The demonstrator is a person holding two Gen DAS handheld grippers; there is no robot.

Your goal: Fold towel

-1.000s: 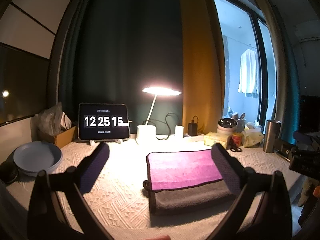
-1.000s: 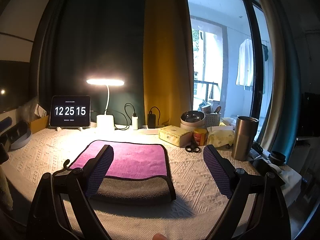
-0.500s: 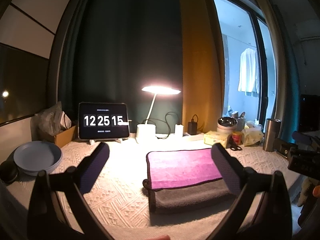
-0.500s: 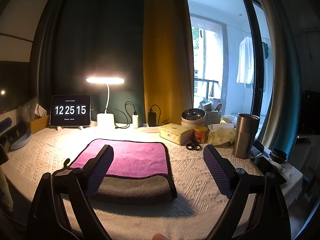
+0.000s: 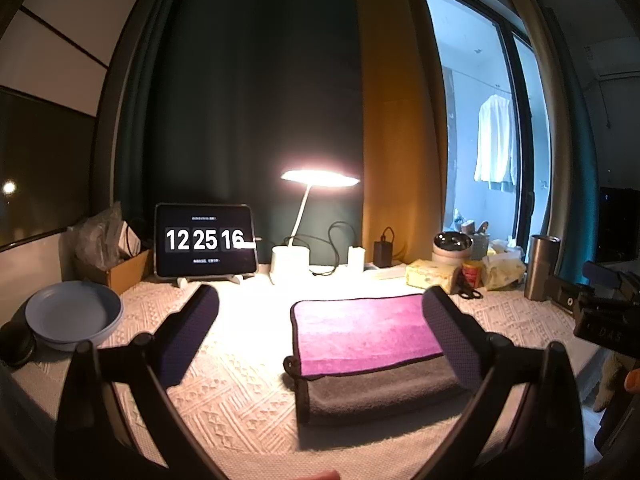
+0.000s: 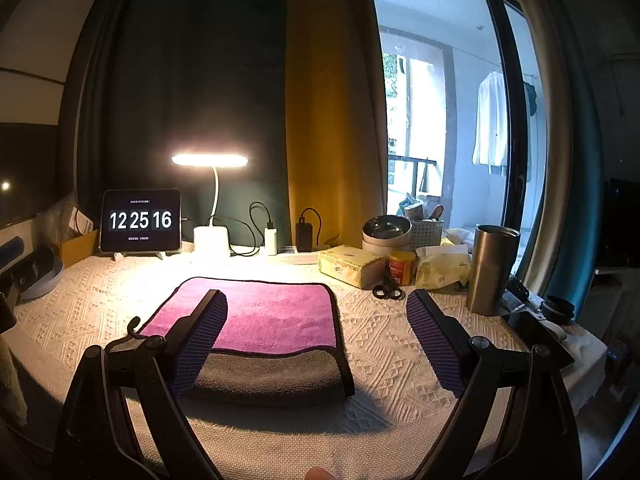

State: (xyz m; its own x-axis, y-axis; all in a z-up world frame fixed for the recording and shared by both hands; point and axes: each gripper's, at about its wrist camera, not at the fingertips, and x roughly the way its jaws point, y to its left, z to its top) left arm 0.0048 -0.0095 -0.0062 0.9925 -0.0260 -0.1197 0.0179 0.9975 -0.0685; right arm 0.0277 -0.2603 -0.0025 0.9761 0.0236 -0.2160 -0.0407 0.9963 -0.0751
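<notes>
Left wrist – towel (image 5: 368, 332) (folded) beyond right-hand finger (image 5: 452, 332).

A dim, fisheye-bent scene is lit by a glaring desk lamp (image 5: 320, 179) at twelve o'clock and window (image 6: 432, 128) daylight at two o'clock.

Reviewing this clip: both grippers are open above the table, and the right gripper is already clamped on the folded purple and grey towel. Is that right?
Not quite. The right gripper is open too, holding nothing; the right wrist view shows the towel lying flat on the table, untouched. The left gripper is indeed open.
</notes>
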